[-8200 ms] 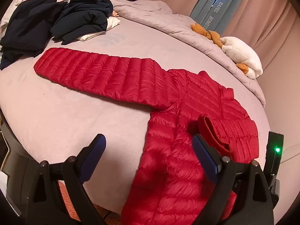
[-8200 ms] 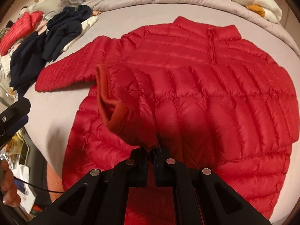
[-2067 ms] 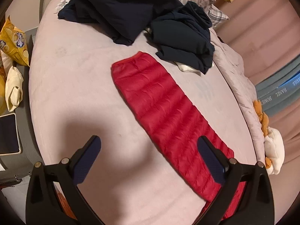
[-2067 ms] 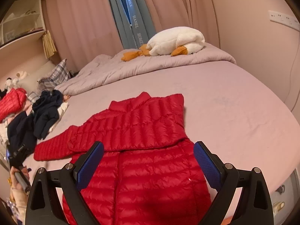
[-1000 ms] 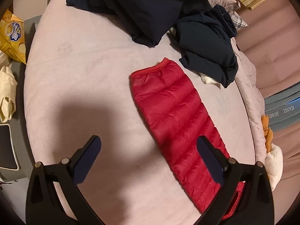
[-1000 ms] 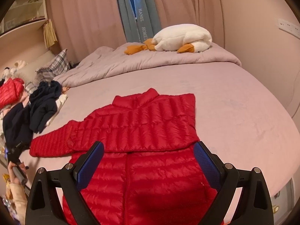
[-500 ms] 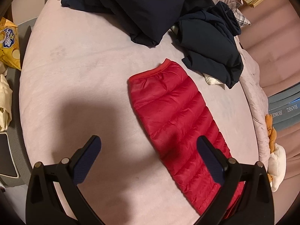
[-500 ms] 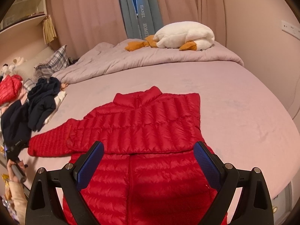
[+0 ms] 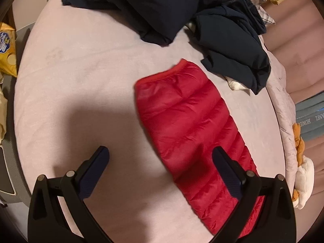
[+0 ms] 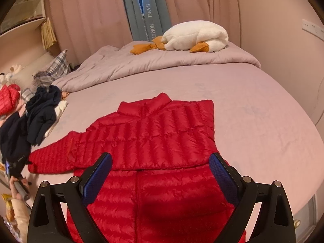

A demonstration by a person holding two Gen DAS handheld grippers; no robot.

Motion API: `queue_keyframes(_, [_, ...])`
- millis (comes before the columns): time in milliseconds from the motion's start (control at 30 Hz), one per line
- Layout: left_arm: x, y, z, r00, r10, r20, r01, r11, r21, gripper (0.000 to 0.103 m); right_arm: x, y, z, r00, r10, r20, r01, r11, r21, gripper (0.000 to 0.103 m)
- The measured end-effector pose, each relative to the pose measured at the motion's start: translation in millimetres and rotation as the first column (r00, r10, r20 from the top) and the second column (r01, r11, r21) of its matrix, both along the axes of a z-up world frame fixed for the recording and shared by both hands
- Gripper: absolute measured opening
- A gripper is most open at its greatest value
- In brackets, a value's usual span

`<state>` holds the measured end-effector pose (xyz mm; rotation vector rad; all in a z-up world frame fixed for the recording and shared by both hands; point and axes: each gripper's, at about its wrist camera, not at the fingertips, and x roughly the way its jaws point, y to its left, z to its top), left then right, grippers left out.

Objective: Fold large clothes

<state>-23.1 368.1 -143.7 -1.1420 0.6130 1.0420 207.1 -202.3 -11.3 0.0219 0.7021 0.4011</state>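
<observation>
A red quilted down jacket [image 10: 154, 141] lies flat on the pink bed [image 10: 253, 125]. One sleeve is folded across its chest; the other sleeve [image 9: 188, 117] stretches out to the left, cuff toward the dark clothes. My left gripper [image 9: 160, 168] is open and empty, hovering above this outstretched sleeve near its cuff. My right gripper [image 10: 160, 174] is open and empty, above the jacket's lower body. The left gripper also shows in the right wrist view [image 10: 12, 168] at the far left, by the cuff.
A heap of dark navy clothes [image 9: 182, 6] lies just beyond the cuff. A grey duvet [image 10: 151, 64] and a white plush duck [image 10: 194, 36] lie at the bed's far side. A yellow snack bag [image 9: 6, 48] sits off the bed's left edge.
The left gripper has come closer to the sleeve's cuff, which now looks larger. The right gripper has drifted slightly back over the jacket. Both stay open.
</observation>
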Motion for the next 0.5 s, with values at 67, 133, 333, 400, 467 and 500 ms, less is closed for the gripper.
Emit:
queue_keyframes(67, [2.8,-0.3,-0.9,1.000,0.002,-0.005,-0.002,1.000,0.004,0.101,-0.1,-1.3,-1.1,1.000,-0.006,-0.004,0.006,1.000,-0.001,0.096])
queue_keyframes(133, [5.7,-0.4,-1.8,1.000,0.000,-0.010,0.000,1.000,0.011,0.101,-0.3,-2.0,-1.6,1.000,-0.005,-0.008,0.005,1.000,-0.004,0.096])
queue_keyframes(333, [10.3,-1.4,-2.7,1.000,0.006,-0.010,-0.006,0.999,0.031,0.098,1.0,-7.1,-3.1,1.000,-0.020,-0.015,0.020,1.000,-0.001,0.096])
queue_keyframes(400, [13.1,-1.7,-3.2,1.000,0.005,-0.001,-0.005,0.999,0.043,0.091,1.9,-8.1,-4.7,1.000,-0.022,-0.022,0.022,1.000,0.002,0.096])
queue_keyframes(467, [15.9,-1.5,-4.3,1.000,0.003,0.010,-0.003,0.998,0.055,0.083,2.6,-9.0,-6.7,0.999,-0.019,-0.028,0.019,1.000,0.007,0.096])
queue_keyframes(500, [17.6,-1.0,-5.1,1.000,0.006,0.004,-0.006,0.998,0.064,0.076,3.1,-9.1,-7.8,0.999,-0.019,-0.030,0.019,1.000,0.009,0.096])
